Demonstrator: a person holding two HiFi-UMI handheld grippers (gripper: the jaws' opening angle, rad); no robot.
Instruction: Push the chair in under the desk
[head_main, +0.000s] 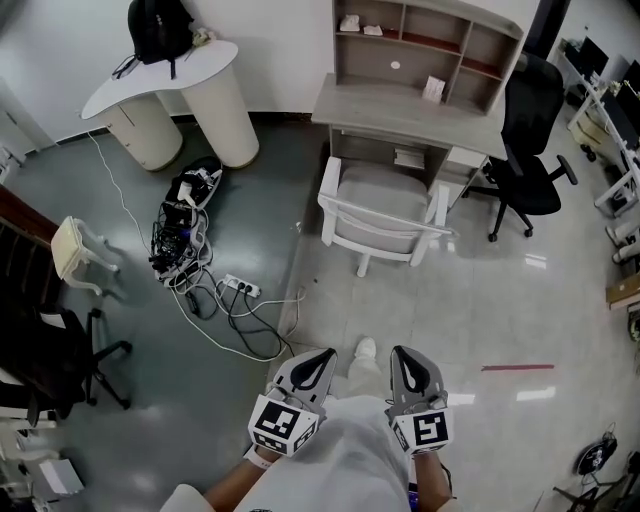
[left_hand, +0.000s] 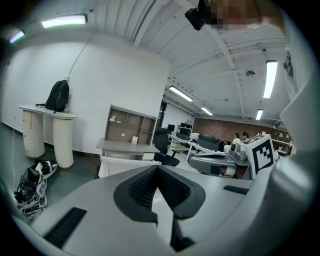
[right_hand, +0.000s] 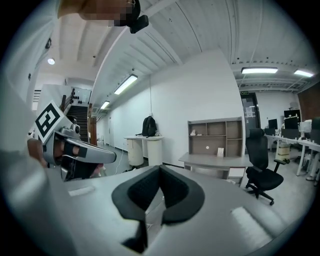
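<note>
No readable text or labels

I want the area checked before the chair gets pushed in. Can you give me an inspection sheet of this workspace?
Surface: glossy grey floor with a red strip on it.
Job's things: white chair stands pulled out in front of the desk, its back toward the person.
Clutter: backpack on the white table; small items on the desk's shelves.
Grippers: left tongs and right tongs are both shut and empty, well short of the chair.
Cables: tangled bundle and power strip lie on the floor left of the chair.
Surroundings: black office chair right of the desk.
</note>
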